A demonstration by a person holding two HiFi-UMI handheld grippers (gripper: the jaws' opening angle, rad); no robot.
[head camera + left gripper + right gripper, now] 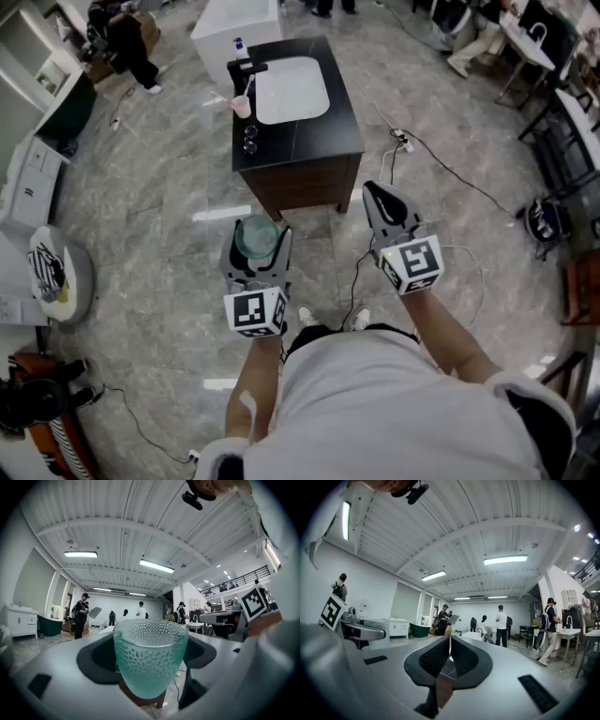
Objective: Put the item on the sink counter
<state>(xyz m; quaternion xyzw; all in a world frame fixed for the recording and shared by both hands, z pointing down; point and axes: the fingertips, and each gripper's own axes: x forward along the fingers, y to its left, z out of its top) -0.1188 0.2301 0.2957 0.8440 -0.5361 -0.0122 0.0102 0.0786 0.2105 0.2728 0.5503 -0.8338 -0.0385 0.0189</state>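
Observation:
A teal dimpled glass cup [255,236] [150,656] stands upright between the jaws of my left gripper [255,242] [151,660], which is shut on it and held level above the floor. The sink counter [314,141], a dark cabinet with a black top and a white basin [291,89], stands a short way ahead of both grippers. My right gripper [380,199] [449,656] is held level beside the left one, shut with its pads together and nothing between them.
On the counter's left edge are a black faucet [248,67], a pink cup [242,106], a white bottle [241,48] and small glass items [249,141]. Cables and a power strip [403,139] lie on the floor to the right. White cabinets [28,178] line the left; people stand far off.

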